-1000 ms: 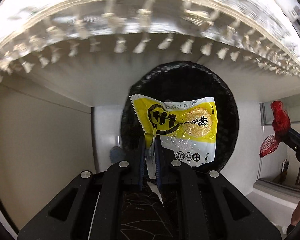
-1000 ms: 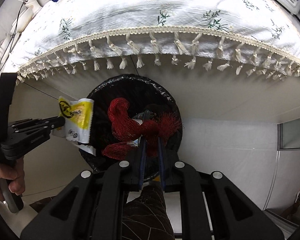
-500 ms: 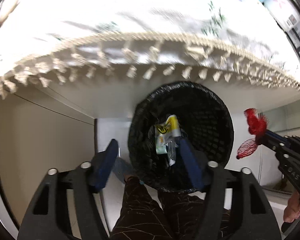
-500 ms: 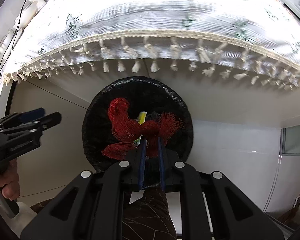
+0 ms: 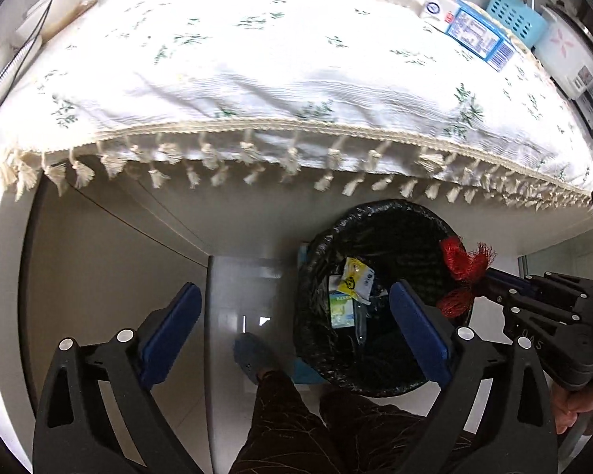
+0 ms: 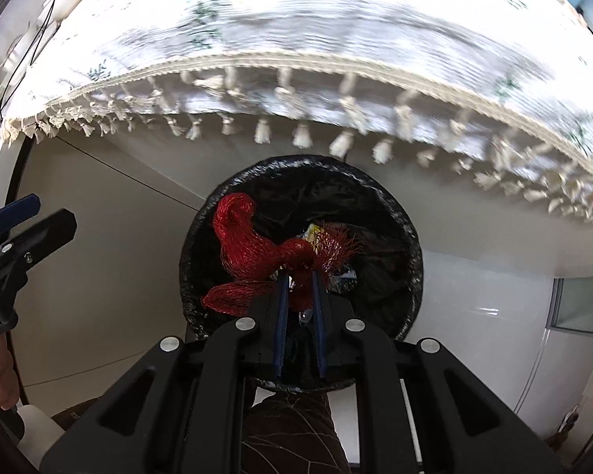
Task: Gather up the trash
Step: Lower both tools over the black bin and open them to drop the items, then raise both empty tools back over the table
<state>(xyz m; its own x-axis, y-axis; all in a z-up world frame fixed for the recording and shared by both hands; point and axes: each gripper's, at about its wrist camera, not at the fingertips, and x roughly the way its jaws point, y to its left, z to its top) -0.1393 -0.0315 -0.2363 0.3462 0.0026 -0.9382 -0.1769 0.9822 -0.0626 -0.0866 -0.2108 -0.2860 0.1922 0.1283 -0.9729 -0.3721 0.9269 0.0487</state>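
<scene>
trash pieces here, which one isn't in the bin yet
The red mesh net: it is clamped in the right gripper above the black-lined bin. The yellow snack wrapper and the other scraps already lie inside the bin.

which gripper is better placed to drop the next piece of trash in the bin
Right. The right gripper is shut on the red mesh netting, above the black-lined bin. The left gripper is open and empty.

Red mesh net (image 6: 257, 252), yellow wrapper (image 5: 354, 276), black-lined bin (image 5: 395, 221), white leaf-sprigged tablecloth (image 5: 257, 79)
</scene>
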